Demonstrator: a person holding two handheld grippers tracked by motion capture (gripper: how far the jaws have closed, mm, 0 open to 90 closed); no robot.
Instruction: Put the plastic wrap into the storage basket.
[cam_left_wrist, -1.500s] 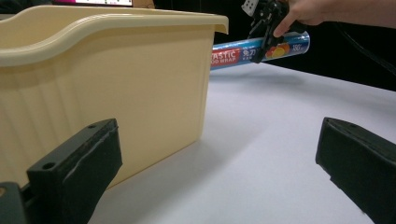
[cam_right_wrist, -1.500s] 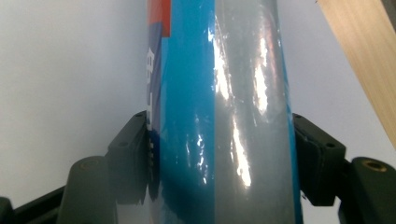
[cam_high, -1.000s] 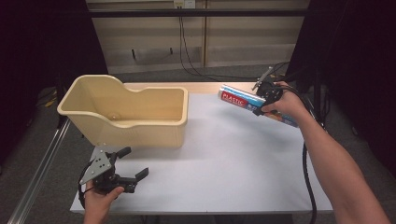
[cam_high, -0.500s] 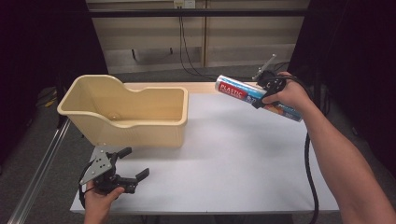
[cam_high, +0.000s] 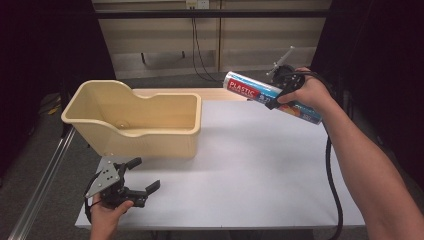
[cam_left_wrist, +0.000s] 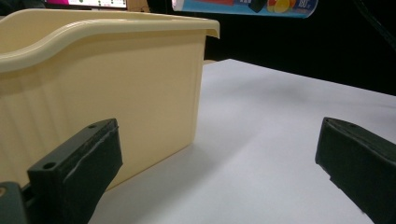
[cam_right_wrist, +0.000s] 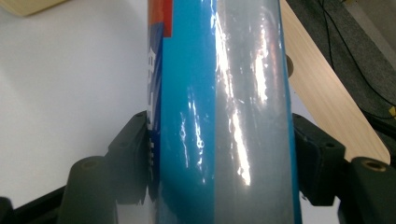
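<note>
**Roll of plastic bags lifted higher above the table, heading toward the bin**

Since a second ago, the right hand-held gripper (cam_high: 278, 94) has risen and drifted toward 9 o'clock, carrying the roll (cam_high: 270, 95) with it; the roll now hangs in the air over the far right part of the table (cam_high: 260, 170), at about 1 o'clock from the table's middle. Its jaws are clamped on the roll across its middle. The left hand-held gripper (cam_high: 145, 177) has not moved: it rests at the near left corner, around 7 o'clock, jaws spread apart and holding nothing.

The lift suggests the roll is being carried to the cream plastic bin (cam_high: 190, 135), which sits at 10 o'clock, well apart from the roll. The bin looks empty, so the drop is probably yet to come.

The high view shows the word "PLASTIC" on the roll's red and blue label and its slant, left end higher. The right gripper view shows instead the grip itself: both black pads (cam_right_wrist: 135, 154) press the shiny blue and grey wrapper (cam_right_wrist: 219, 116). The left gripper view shows the bin's side wall (cam_left_wrist: 102, 102) close up, with the roll's end (cam_left_wrist: 243, 6) high beyond it.
</note>
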